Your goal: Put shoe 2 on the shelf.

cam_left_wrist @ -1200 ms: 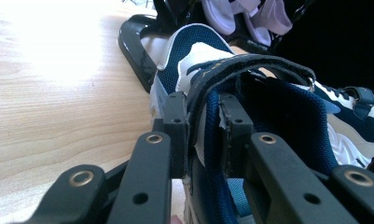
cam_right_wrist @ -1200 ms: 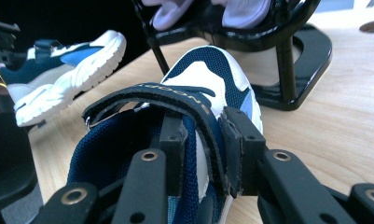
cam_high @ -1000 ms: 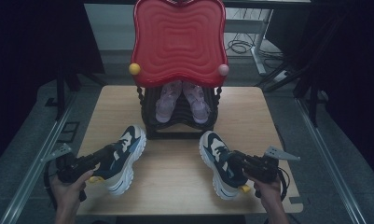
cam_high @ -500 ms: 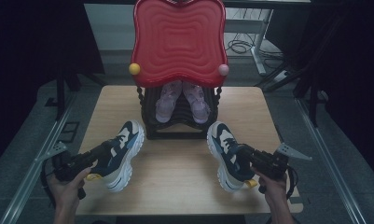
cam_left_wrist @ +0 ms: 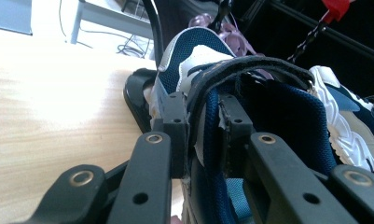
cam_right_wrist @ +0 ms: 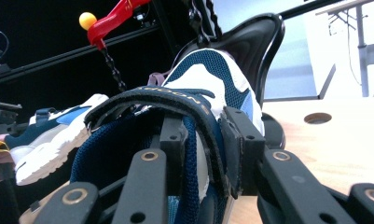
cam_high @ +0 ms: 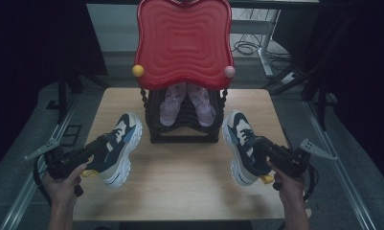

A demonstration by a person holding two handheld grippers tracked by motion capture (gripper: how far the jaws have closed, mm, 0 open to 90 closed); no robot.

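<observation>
L gripper clamped on left sneaker collar; R gripper same on right sneaker. Light, collar soft — grip deep, may flop.

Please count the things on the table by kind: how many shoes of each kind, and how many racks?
Blue and white sneakers: 2
Pink sandals: 2
Black shoe rack with red top: 1
Total: 5

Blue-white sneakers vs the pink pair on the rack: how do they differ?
The two blue-white sneakers, left sneaker and right sneaker, are chunky and dark, each clamped by a gripper, left gripper and right gripper. The pink shoes are pale, look smaller and sit untouched on the black rack. All point toes away from the person.
</observation>
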